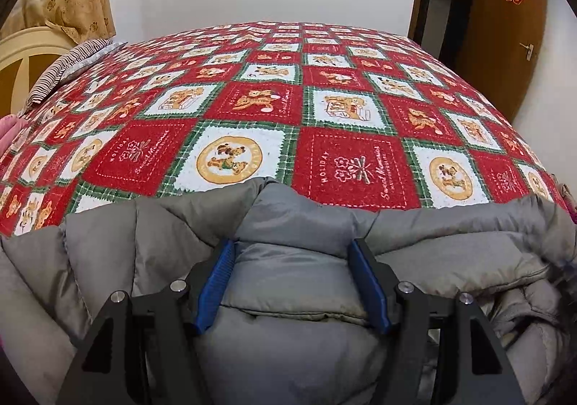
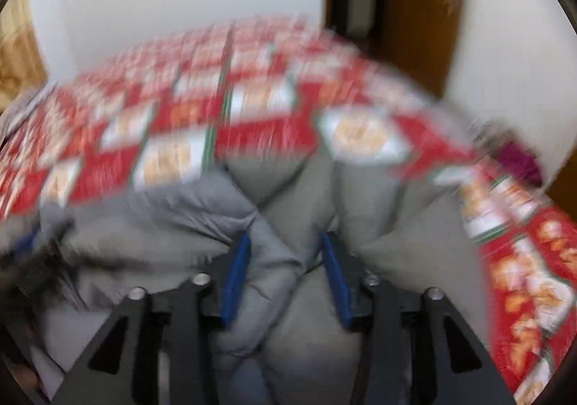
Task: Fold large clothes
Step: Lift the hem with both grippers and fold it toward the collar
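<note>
your padded grey quilted jacket lies bunched at the near edge of the red checked bear-print bedspread. your left gripper is spread over a puffy fold, pinching nothing. your right gripper straddles a ridge, part-open. i'd judge the folding partly done, not yet neat.
</note>
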